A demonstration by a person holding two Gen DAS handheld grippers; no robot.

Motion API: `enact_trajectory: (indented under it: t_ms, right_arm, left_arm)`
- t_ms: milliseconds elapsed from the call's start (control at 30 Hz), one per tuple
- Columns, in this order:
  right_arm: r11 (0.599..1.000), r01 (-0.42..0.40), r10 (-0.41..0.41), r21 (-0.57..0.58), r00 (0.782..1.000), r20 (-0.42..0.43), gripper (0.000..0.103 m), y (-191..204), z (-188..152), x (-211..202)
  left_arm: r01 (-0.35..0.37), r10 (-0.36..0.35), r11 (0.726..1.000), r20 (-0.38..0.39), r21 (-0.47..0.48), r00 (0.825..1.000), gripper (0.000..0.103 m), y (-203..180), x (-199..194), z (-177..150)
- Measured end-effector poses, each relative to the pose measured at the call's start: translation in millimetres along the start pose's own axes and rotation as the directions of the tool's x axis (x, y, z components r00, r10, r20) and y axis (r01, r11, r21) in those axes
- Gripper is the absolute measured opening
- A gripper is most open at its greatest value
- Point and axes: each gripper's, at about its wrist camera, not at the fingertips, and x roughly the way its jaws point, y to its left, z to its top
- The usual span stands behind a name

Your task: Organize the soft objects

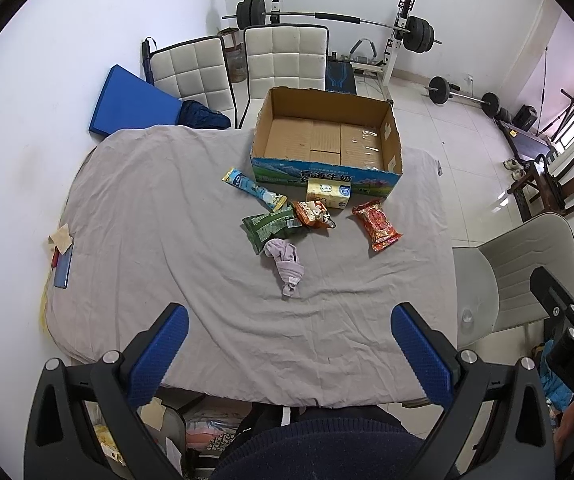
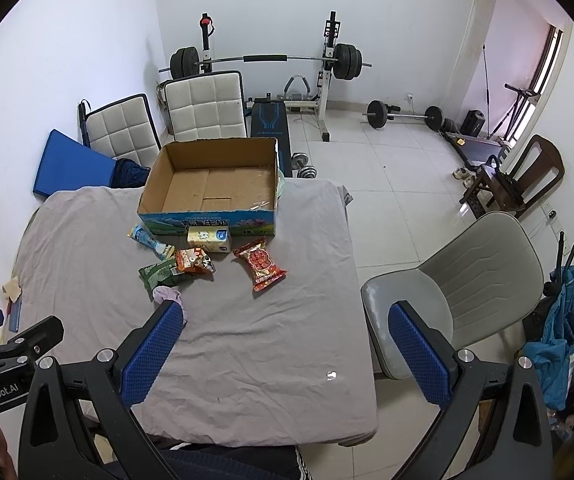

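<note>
Left gripper (image 1: 289, 344) and right gripper (image 2: 285, 342) gape empty; purple cloth (image 1: 285, 264) lies well ahead, before the cardboard box (image 1: 327, 168).

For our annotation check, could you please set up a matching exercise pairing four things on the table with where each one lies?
Things:
1. Box
2. Red packet
3. Lilac cloth
4. Tissue pack

Places:
A. Nearest the grippers, just in front of the green packet
B. Against the box's front wall
C. Far edge of the table, open and empty
D. Alone, right of the other packets

Pairs: 1-C, 2-D, 3-A, 4-B
</note>
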Motion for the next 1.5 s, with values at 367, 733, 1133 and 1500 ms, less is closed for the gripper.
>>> enact_trajectory:
  t_ms: [367,733,1133,1500]
  right_arm:
    - [1.000,-0.005,0.005,-0.007,1.000,-0.009,0.103,-1,0,-1]
    - [1.000,-0.011,0.010,-0.023,1.000,-0.025,0.103,0,6,9]
    - [0.994,-0.101,0.095,-0.031,0.985,-0.145,0.103,7,40,147]
    - [0.982,-0.149,0.081,-0.114,0.885,-0.459,0.103,49,32,422]
  left_arm:
    - [-0.001,0.001,1.000,-0.002,-0.013,1.000,0.103,0,-2,2]
    - [-0.004,0.004,0.999,-0.011,-0.046,1.000,0.103,-1,3,6]
    - [-0.098,0.098,0.995,-0.009,-0.002,0.995,0.103,8,115,64]
    - [-0.107,0.126,0.991,-0.296,0.081,0.947,0.101,14,312,77]
